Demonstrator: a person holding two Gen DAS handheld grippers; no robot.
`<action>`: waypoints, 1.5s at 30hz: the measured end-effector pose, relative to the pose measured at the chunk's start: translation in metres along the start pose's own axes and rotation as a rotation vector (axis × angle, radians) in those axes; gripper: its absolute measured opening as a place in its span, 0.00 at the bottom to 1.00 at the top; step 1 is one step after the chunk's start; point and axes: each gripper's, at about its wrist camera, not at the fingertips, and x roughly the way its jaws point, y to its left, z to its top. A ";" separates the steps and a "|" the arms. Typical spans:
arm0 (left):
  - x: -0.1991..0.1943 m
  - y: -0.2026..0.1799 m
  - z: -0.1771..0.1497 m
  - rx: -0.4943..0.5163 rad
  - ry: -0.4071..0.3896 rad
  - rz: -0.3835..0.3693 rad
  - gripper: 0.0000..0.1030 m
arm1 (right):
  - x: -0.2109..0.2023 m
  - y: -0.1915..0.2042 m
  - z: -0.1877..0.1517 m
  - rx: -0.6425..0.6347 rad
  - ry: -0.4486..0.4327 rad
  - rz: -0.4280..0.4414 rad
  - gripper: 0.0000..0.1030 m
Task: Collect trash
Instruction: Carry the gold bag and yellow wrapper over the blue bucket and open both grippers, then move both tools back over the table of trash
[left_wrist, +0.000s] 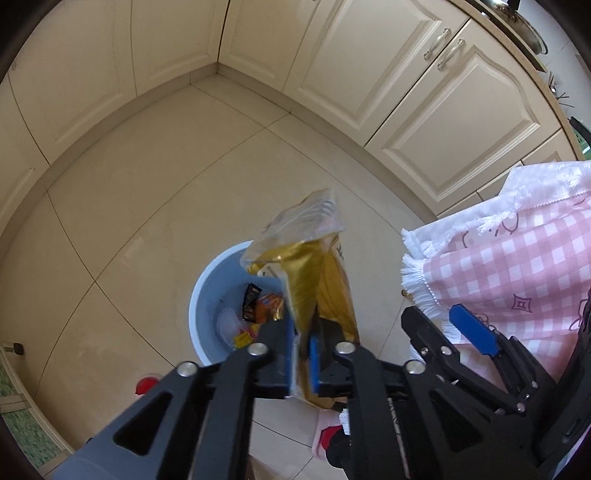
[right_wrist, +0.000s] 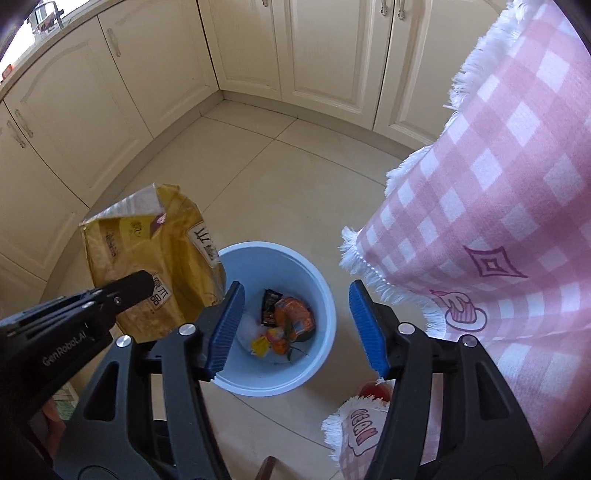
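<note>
Holding gold snack bag (left_wrist: 317, 295) clamped in left gripper (left_wrist: 301, 365) above blue bin (right_wrist: 275, 317) w/ wrappers already inside, right gripper (right_wrist: 297, 328) spread empty; drop left.

Bin (left_wrist: 207, 291) rim partly behind gold bag (left_wrist: 321, 291)

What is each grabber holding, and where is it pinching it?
The left gripper pinches the gold snack bag by its bottom end, above the blue bin. The right gripper holds nothing; its jaws are open.
</note>
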 end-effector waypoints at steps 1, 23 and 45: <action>0.001 0.000 0.001 0.003 0.002 0.004 0.17 | 0.001 0.000 0.000 0.003 0.003 0.001 0.57; -0.120 0.025 -0.015 -0.062 -0.130 0.067 0.47 | -0.094 0.019 -0.005 -0.030 -0.085 0.095 0.58; -0.312 -0.197 -0.087 0.402 -0.341 -0.317 0.60 | -0.405 -0.163 -0.081 0.211 -0.562 -0.055 0.67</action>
